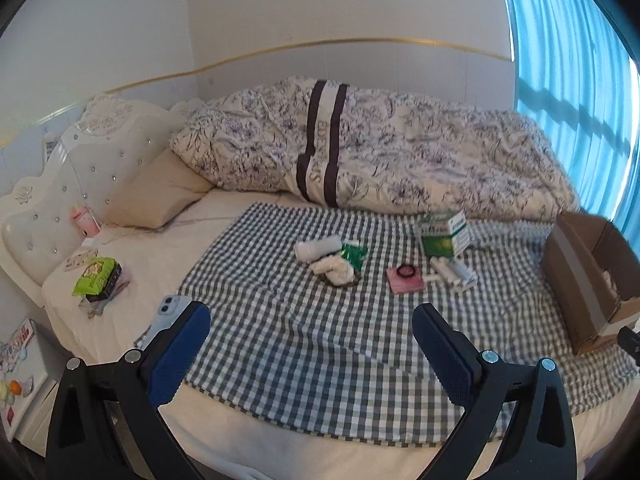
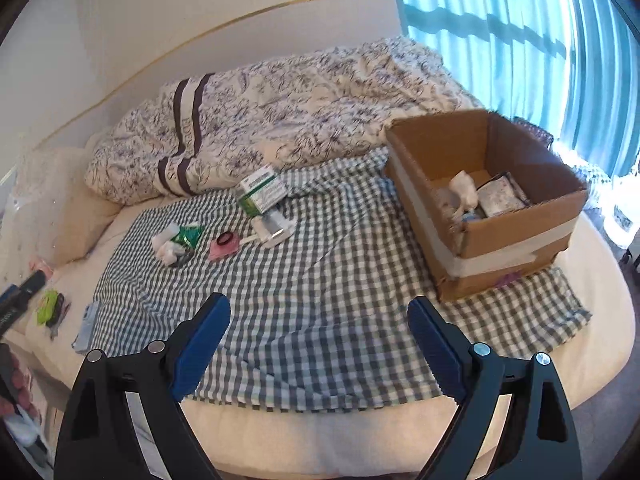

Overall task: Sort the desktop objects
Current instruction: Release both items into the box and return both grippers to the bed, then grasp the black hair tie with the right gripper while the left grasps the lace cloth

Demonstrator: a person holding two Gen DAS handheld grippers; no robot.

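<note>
both tools are held above the near edge of the bed, over the checked cloth (image 2: 304, 320). the left gripper (image 1: 312, 344) and the right gripper (image 2: 318, 336) are each seen with the jaws spread wide and nothing between them.

nearest among the things to be sorted, the pink compact (image 1: 405, 279) lies flat on the cloth. it is judged small, light and stiff; it is probably best taken across its two straight sides, since the smooth lid could slip and the soft bedding will give under any downward push. just beside it, on the right, the white tubes (image 1: 454, 272) lie side by side; they are judged light and round, apt to roll, and would be pinched across the middle of one body.

to the left of the compact, the bundle of white rolled cloth (image 1: 330, 258) rests with a green packet (image 1: 354, 254) touching it. the cloth is soft and will squash, so a deep bite through its middle is advised; the packet looks thin and crinkly and may slide.

farther back, the green and white carton (image 1: 442, 234) sits tilted against the quilt (image 1: 360, 140). it is judged light and easily dented, and is best held across its narrow faces.

at the right, the cardboard box (image 2: 520, 236) stands open on the cloth, with a few items already inside.
</note>
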